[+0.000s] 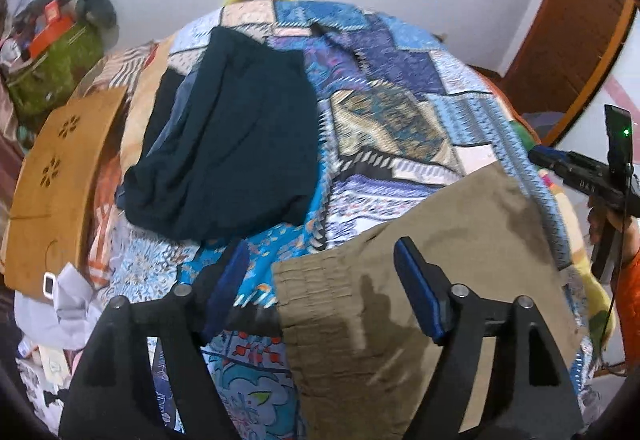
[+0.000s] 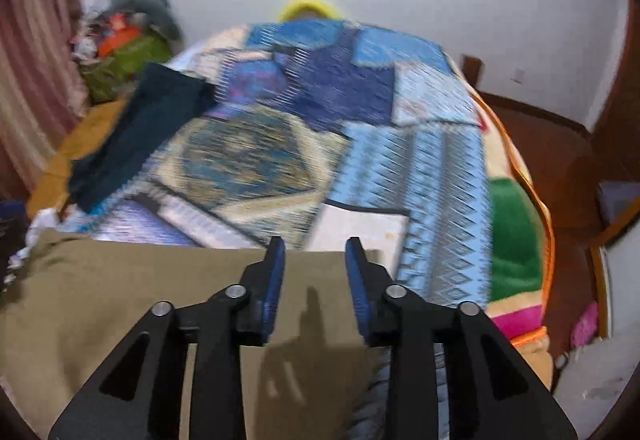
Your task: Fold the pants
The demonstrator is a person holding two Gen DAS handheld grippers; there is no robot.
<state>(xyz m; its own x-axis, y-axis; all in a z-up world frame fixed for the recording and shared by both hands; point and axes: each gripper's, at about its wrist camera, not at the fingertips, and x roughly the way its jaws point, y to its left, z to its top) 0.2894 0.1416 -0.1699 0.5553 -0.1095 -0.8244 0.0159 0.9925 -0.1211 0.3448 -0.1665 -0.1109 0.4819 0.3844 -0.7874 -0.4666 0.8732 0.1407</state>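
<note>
White walls close off the far end of the room, and below me the bed (image 1: 400, 112) wears a patchwork quilt of blue, purple and cream panels, printed in zigzags and diamonds. The khaki pants (image 1: 420, 260) lie flat along the near edge of it, and in the left view the gathered, ribbed waistband sits between my left gripper (image 1: 320, 280) and its blue pads. Those jaws stand wide apart and hold nothing, hovering over the waistband corner. My right gripper (image 2: 316, 276) is also parted, less widely, and empty, poised above the far, straight edge of the cloth. The right view is motion-blurred, so I cannot tell whether its pads touch the fabric.

As I judge it, the step in hand is taking the two ends for a fold. I would pinch at the seams rather than the loose middle, catching both layers, and lift both ends level so the fold lands square. The cloth looks like a soft matte cotton weave, lightly creased, likely to drape and sag if lifted from one point.

Farther up the bed lies a dark teal garment (image 1: 228, 144), limp and rumpled, well apart from the pants. A tan board with flower-shaped cutouts (image 1: 60, 180) rests at the left edge.
</note>
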